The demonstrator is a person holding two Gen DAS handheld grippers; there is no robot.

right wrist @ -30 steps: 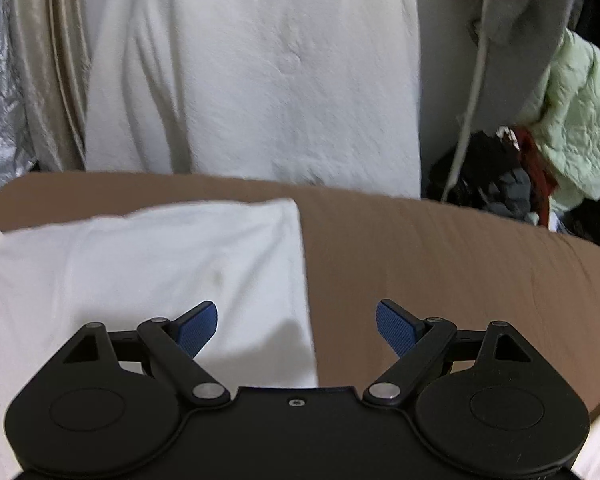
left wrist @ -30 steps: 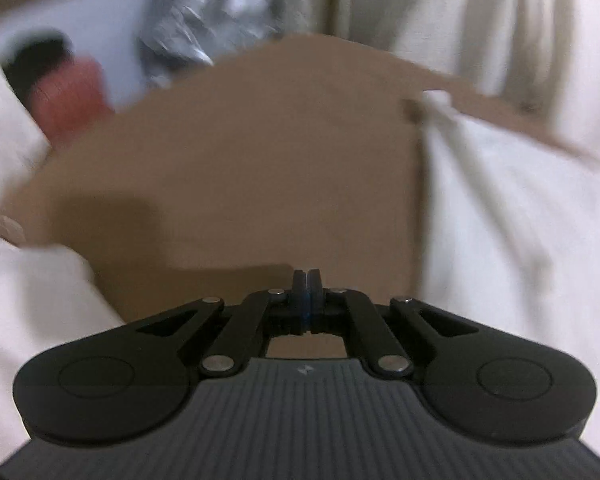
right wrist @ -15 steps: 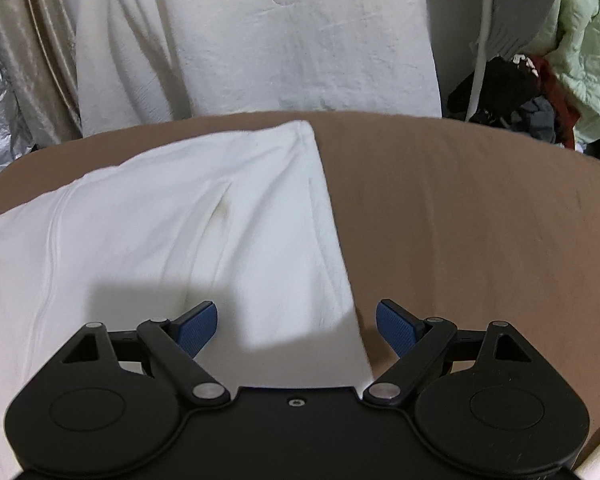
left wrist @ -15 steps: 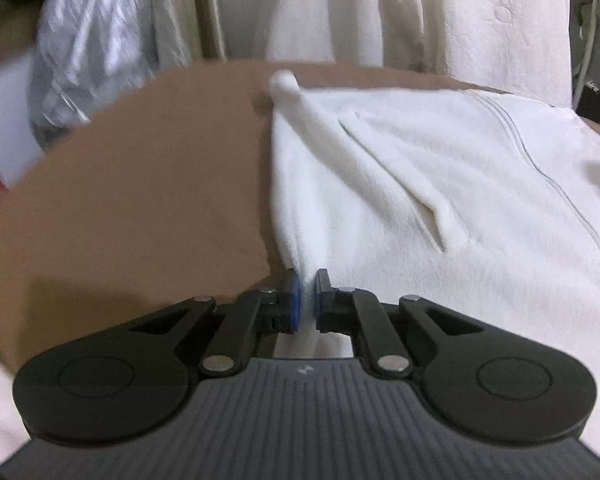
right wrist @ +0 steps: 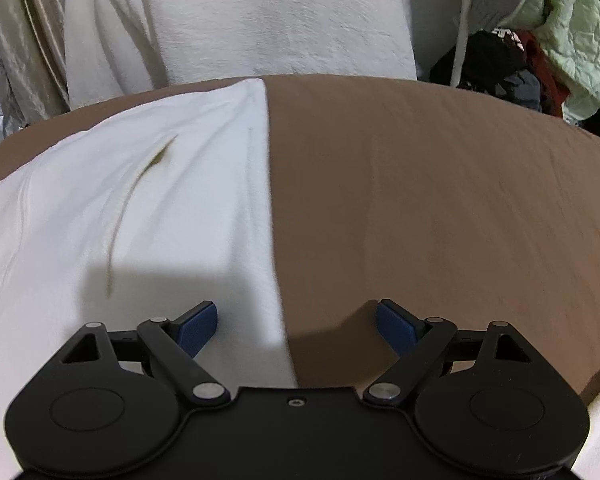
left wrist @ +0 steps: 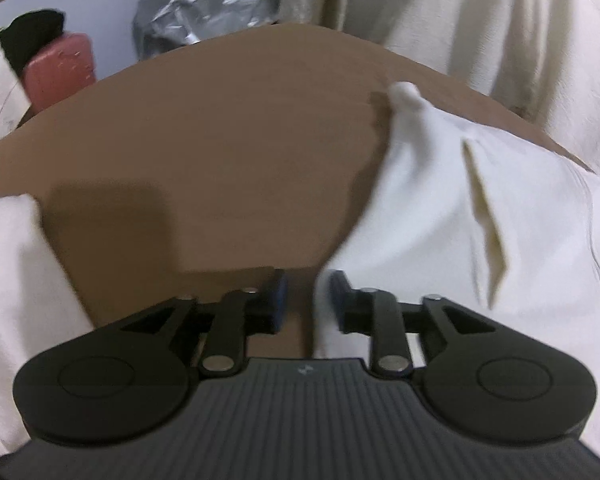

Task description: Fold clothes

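Lying flat on the brown worktop [right wrist: 440, 200], the white garment [right wrist: 140, 208] spreads leftward in the right wrist view. The left gripper [left wrist: 306, 300] has its jaws opening, the garment's edge between them, with no pad seen pressing it. The right gripper [right wrist: 296, 326] hangs over the garment's right edge, jaws wide and released.

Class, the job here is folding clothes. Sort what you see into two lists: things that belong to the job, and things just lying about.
Belongs to the job:
- white garment spread on the brown surface
- left gripper, jaws opening at the garment's edge
- right gripper, open over its side edge

Just lying about:
- silver foil bundle
- pink case
- green quilted jacket
- dark clothes heap
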